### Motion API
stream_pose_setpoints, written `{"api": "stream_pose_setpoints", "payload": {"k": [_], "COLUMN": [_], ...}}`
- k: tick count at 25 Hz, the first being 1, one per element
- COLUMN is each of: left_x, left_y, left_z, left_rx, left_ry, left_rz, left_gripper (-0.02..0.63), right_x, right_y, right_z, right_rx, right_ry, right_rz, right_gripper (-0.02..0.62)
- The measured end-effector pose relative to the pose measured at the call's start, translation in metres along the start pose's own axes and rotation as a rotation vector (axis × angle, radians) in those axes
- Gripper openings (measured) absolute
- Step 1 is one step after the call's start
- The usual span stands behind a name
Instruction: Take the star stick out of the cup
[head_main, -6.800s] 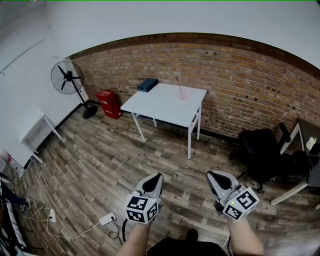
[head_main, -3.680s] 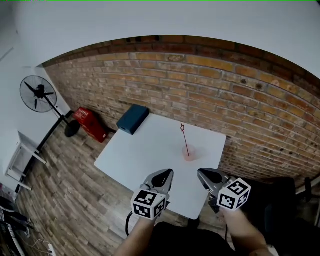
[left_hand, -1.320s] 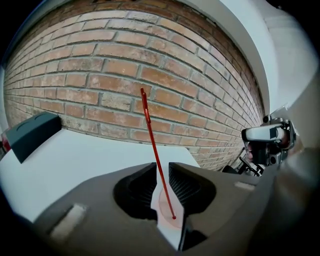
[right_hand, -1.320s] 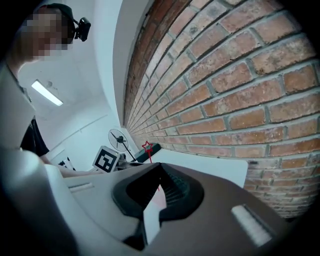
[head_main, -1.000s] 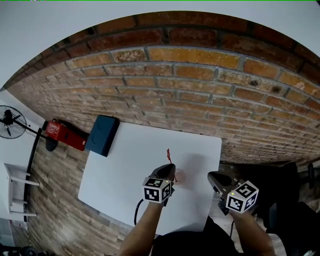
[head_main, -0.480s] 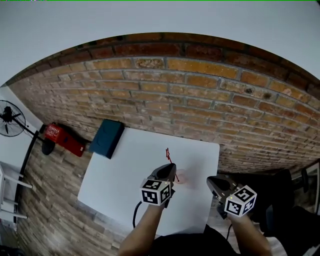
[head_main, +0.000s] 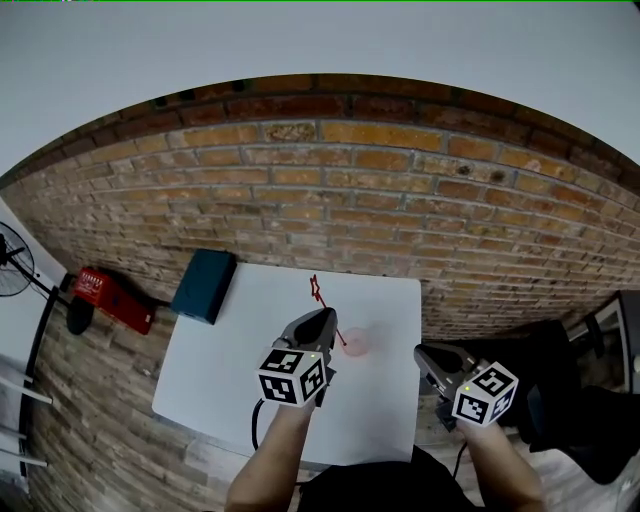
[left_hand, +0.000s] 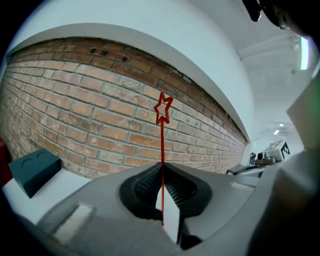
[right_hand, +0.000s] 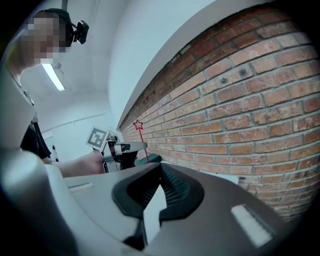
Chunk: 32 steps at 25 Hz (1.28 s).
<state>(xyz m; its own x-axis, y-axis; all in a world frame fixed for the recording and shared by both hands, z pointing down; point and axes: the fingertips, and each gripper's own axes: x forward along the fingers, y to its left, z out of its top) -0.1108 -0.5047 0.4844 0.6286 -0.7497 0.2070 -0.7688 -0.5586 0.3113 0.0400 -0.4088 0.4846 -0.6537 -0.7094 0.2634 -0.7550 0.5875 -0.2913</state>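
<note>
The red star stick (head_main: 322, 301) is pinched between the jaws of my left gripper (head_main: 326, 316). In the left gripper view the star stick (left_hand: 162, 131) rises straight out of my left gripper (left_hand: 162, 166), its star high against the brick wall. The stick slants down to the right towards the small pink cup (head_main: 358, 342) on the white table (head_main: 230, 375); I cannot tell whether its lower end is still inside. My right gripper (head_main: 421, 353) hangs off the table's right edge, shut and empty. From the right gripper (right_hand: 160, 166), the left gripper (right_hand: 131, 146) and star stick (right_hand: 138, 125) show at the left.
A teal box (head_main: 203, 285) lies at the table's back left corner, also visible as the teal box (left_hand: 33, 170) in the left gripper view. A brick wall (head_main: 400, 200) stands right behind the table. A red container (head_main: 111, 298) sits on the floor at the left.
My left gripper has moved up and to the left with the stick, so the star now stands farther from the cup and the stick slants more. The right gripper has stayed put.
</note>
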Motion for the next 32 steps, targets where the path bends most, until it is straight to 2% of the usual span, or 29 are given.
{"api": "stream_pose_setpoints", "payload": {"k": [3,8,13,15,19,23,26,32], "left_x": [-0.016,-0.054,-0.09,-0.103,-0.115,-0.118,-0.124,-0.137], "left_y": [-0.005,-0.005,-0.006,-0.001,0.005,0.005,0.01,0.02], "left_z": [0.02,0.047,0.057,0.054,0.037,0.002,-0.028,-0.073], "left_rx": [0.051,0.122,0.194,0.199,0.168,0.144,0.142,0.103], "left_ry": [-0.03,-0.065,-0.089,-0.091,-0.1,-0.063,-0.016,0.018], "left_rz": [-0.005,0.035,0.106,0.151,0.208,0.247,0.296,0.403], "left_gripper": [0.01,0.009,0.01,0.009,0.009,0.011,0.011,0.011], "right_x": [-0.005,-0.011,-0.016,-0.018,-0.034,-0.054,-0.067,-0.071], "right_y": [0.002,0.016,0.023,0.022,0.009,-0.018,-0.039,-0.053], "right_z": [0.011,0.041,0.064,0.069,0.072,0.047,0.027,0.006], "right_rx": [-0.02,-0.068,-0.121,-0.135,-0.18,-0.217,-0.186,-0.167], "right_ry": [-0.028,-0.085,-0.122,-0.129,-0.167,-0.136,-0.115,-0.115], "right_rz": [-0.013,-0.002,0.046,0.053,0.037,-0.029,-0.068,-0.042], "right_gripper": [0.0,0.0,0.0,0.0,0.0,0.0,0.0,-0.002]}}
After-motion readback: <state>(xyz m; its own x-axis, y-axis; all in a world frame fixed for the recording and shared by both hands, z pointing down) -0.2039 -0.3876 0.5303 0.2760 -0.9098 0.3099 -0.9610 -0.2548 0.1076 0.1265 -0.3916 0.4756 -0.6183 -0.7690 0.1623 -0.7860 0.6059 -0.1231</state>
